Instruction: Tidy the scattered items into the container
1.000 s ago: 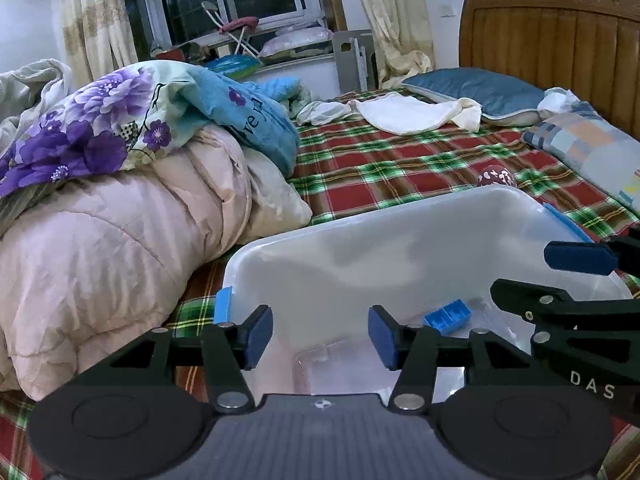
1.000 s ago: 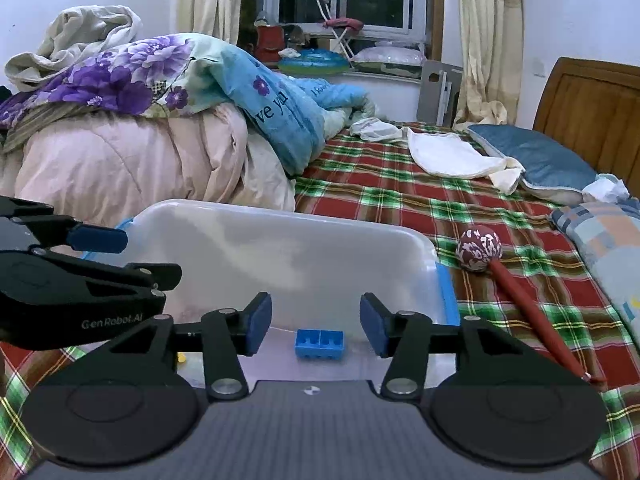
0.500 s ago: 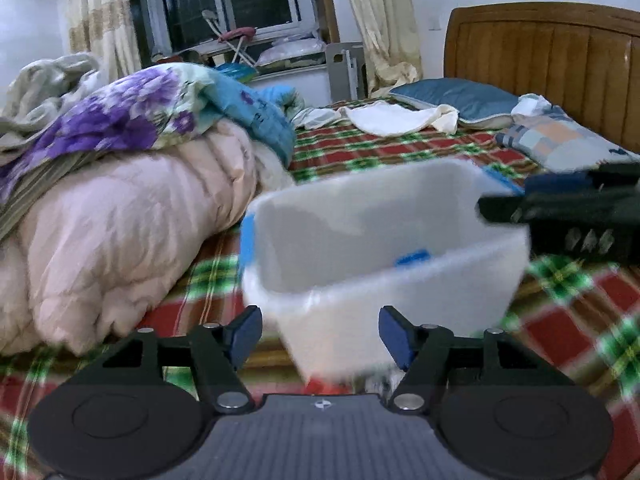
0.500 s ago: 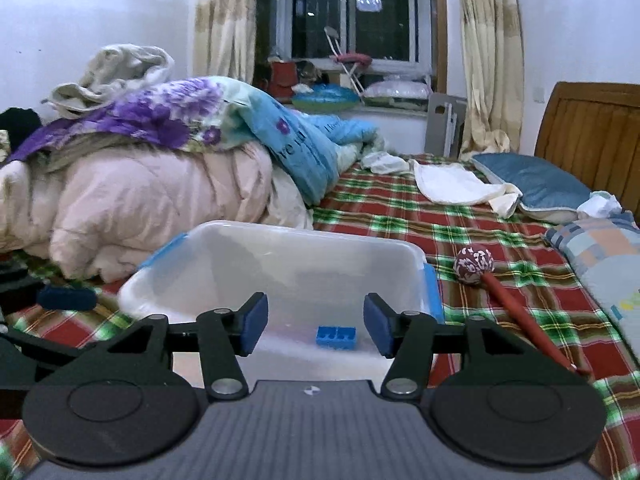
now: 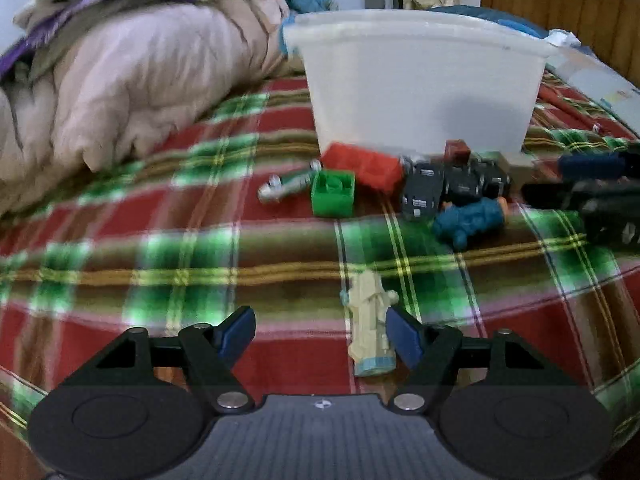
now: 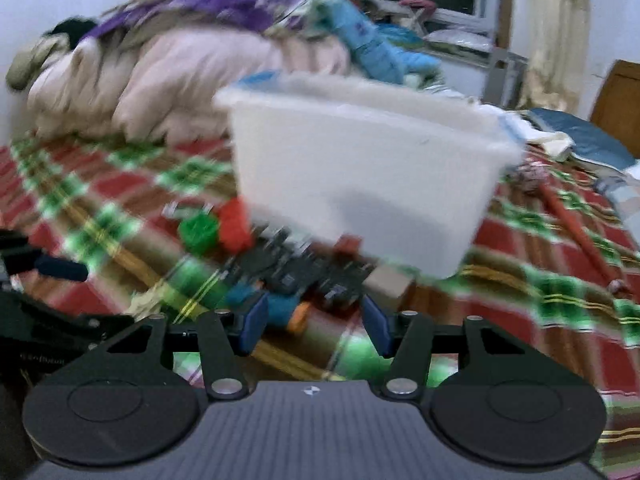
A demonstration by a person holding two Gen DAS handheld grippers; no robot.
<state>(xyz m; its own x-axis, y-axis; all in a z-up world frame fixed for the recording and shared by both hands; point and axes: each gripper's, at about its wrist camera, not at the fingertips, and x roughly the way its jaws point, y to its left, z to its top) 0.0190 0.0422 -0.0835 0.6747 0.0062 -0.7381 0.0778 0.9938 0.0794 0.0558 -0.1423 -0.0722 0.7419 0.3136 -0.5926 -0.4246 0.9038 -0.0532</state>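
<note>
The plaid bed (image 5: 120, 240) has open room on its left side. The white container (image 5: 420, 80) stands behind, and toys lie along its base edge: red block (image 5: 366, 166), green block (image 5: 333, 194), blue figure (image 5: 470, 220). The left tool (image 5: 320, 330) is wide open, the cream figure (image 5: 370, 328) beside its right finger. The right tool (image 6: 314, 320) is also wide and holds nothing.

Red-green plaid bedspread (image 5: 120, 248), white container (image 5: 420, 80), green block (image 5: 333, 194)
</note>
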